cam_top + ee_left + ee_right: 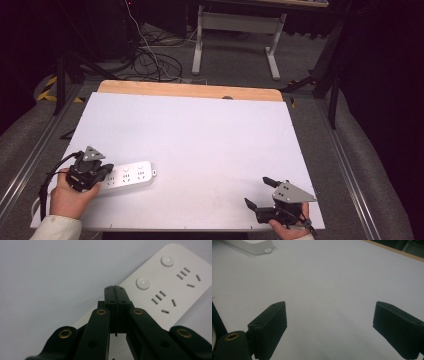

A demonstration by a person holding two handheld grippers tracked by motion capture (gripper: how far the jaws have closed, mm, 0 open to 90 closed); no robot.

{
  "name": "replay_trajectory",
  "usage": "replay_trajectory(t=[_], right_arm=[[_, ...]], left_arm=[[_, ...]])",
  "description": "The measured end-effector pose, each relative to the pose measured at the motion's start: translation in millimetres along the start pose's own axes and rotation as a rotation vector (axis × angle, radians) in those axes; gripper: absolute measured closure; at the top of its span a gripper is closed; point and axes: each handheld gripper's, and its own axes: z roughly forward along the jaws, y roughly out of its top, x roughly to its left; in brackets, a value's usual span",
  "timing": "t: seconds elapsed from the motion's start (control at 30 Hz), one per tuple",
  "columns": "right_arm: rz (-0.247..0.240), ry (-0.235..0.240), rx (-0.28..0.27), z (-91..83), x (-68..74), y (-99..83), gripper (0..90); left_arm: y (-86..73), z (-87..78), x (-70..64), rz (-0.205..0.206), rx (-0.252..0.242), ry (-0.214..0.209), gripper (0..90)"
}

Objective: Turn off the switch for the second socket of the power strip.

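Note:
A white power strip lies flat near the front left of the white table top. My left gripper sits over the strip's left end, held by a hand in a white sleeve. In the left gripper view its jaws are pressed together with nothing between them, the left gripper tips just above the power strip near two round buttons and socket slots. My right gripper rests at the front right corner, open wide. In its own view the right gripper frames bare table, with the power strip far off.
A wooden strip runs along the table's far edge. Beyond it on the floor lie tangled cables and a white desk frame. Grey metal rails flank the table.

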Motion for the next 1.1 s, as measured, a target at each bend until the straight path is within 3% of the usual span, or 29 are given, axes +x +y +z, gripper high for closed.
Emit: replay_trajectory(t=[0.13, 0.63, 0.7, 0.77, 1.0, 1.1], right_arm=[[-0.003, 0.001, 0.003, 0.4, 0.4, -0.1, 12.7], [-0.001, 0.001, 0.001, -0.2, 0.4, -0.3, 12.7], [-0.002, 0.0, 0.003, -0.1, 0.1, -0.4, 12.8], [0.001, 0.003, 0.001, 0.1, 0.2, -0.4, 12.7], [0.002, 0.003, 0.0, 0.0, 0.1, -0.5, 12.7], [-0.001, 0.005, 0.002, 0.4, 0.3, -0.5, 12.7]], left_arm=[[5.1, -13.3, -5.6, 0.017, -0.046, -0.011, 90.0], [8.3, -32.6, -8.6, 0.028, -0.084, -0.036, 89.8], [8.3, -36.1, -8.6, 0.019, -0.104, -0.05, 80.7], [8.2, -39.1, -8.3, 0.014, -0.132, -0.073, 78.8], [7.4, -44.8, -8.9, 0.009, -0.195, -0.112, 51.8], [6.2, -47.2, -8.1, 0.023, -0.218, -0.114, 47.5]])
